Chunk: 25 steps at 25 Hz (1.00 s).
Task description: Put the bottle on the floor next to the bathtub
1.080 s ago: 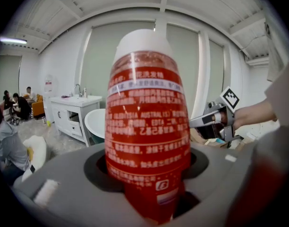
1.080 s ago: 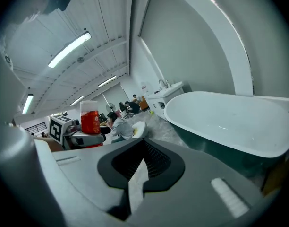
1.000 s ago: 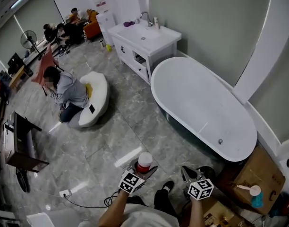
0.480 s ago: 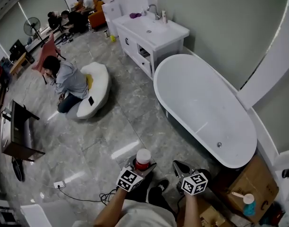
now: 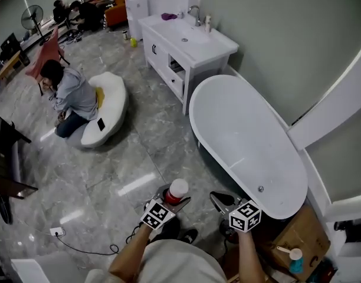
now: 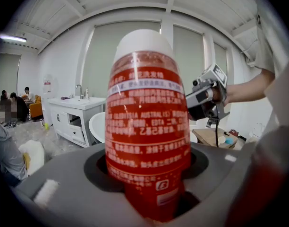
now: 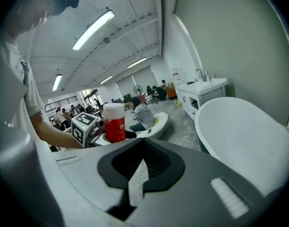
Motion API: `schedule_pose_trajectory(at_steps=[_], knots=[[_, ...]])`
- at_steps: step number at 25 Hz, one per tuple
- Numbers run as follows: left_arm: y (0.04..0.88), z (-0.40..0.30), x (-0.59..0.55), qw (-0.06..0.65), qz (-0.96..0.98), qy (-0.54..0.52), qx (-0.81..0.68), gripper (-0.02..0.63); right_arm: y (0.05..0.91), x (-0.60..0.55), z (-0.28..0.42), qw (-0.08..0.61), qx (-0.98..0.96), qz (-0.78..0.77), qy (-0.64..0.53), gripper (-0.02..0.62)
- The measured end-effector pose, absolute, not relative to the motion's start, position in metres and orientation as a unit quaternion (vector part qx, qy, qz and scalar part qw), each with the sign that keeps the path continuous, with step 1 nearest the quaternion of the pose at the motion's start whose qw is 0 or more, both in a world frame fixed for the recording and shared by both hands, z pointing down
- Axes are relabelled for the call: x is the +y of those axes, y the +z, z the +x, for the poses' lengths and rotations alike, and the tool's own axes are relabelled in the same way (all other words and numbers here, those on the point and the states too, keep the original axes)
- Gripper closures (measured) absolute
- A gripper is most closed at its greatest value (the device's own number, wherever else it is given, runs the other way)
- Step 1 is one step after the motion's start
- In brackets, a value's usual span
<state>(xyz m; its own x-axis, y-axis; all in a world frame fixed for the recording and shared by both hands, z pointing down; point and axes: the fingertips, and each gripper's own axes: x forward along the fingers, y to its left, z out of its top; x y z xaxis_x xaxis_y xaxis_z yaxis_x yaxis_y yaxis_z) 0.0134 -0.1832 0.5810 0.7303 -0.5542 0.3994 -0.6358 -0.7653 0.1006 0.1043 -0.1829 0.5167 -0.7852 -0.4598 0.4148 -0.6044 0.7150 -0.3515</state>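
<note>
At far left a person crouches on the grey marble floor beside a white cushioned seat, well apart from the work. Left of centre, the left gripper is clenched on the red bottle with the white cap, holding it upright in the air above the floor and not set down. To its right, the right gripper is empty with its jaws pressed together, held near the drain end of the white bathtub, which stands along the wall beyond a white vanity.
</note>
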Motion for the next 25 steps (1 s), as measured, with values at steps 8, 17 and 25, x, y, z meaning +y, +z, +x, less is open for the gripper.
schedule_pose_trajectory(at_steps=[8, 17, 25], knots=[[0.603, -0.005, -0.225, 0.108, 0.937, 0.165, -0.289, 0.276, 0.48, -0.23, 0.045, 0.21, -0.94, 0.213, 0.162, 0.594], [0.643, -0.006, -0.232, 0.071, 0.941, 0.215, -0.251, 0.276, 0.498, -0.23, -0.013, 0.252, -0.945, 0.104, 0.178, 0.503], [0.67, 0.009, -0.249, 0.025, 0.934, 0.263, -0.24, 0.276, 0.543, -0.251, -0.031, 0.297, -0.925, 0.097, 0.217, 0.288]])
